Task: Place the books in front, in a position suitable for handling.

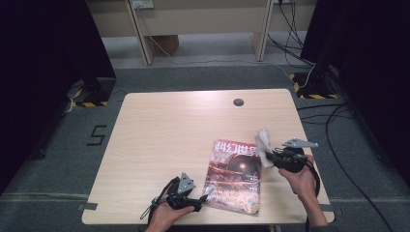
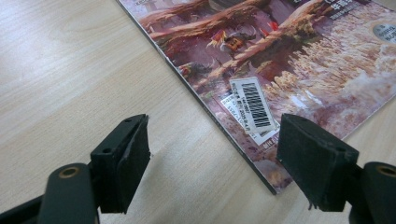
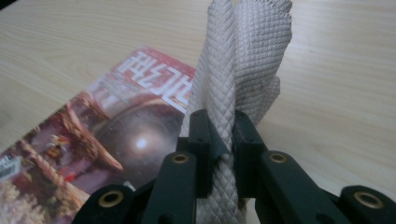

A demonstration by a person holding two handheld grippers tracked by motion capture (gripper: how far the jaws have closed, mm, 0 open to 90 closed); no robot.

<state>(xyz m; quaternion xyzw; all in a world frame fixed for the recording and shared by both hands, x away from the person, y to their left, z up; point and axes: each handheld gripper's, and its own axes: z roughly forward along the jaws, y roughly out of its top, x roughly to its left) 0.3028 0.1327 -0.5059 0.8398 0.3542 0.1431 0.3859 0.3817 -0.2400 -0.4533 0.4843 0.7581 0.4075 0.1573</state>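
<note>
A magazine [image 1: 234, 175] with a reddish cover lies flat on the wooden table [image 1: 169, 125], toward the front right. My left gripper [image 1: 207, 193] rests low at the magazine's near left corner, open, one pad [image 2: 125, 158] over bare wood and the other pad [image 2: 314, 161] over the cover by the barcode label [image 2: 254, 103]; nothing is between them. My right gripper [image 1: 267, 157] hovers at the magazine's top right corner, shut on a white textured cloth [image 1: 263, 141] that stands up from its jaws. In the right gripper view the cloth [image 3: 243, 60] rises beside the magazine [image 3: 112, 135].
A round cable hole [image 1: 238, 102] sits near the table's far edge. Wooden furniture legs [image 1: 145, 38] and cables [image 1: 333, 121] lie on the grey floor beyond and to the right. Dark panels stand at both sides.
</note>
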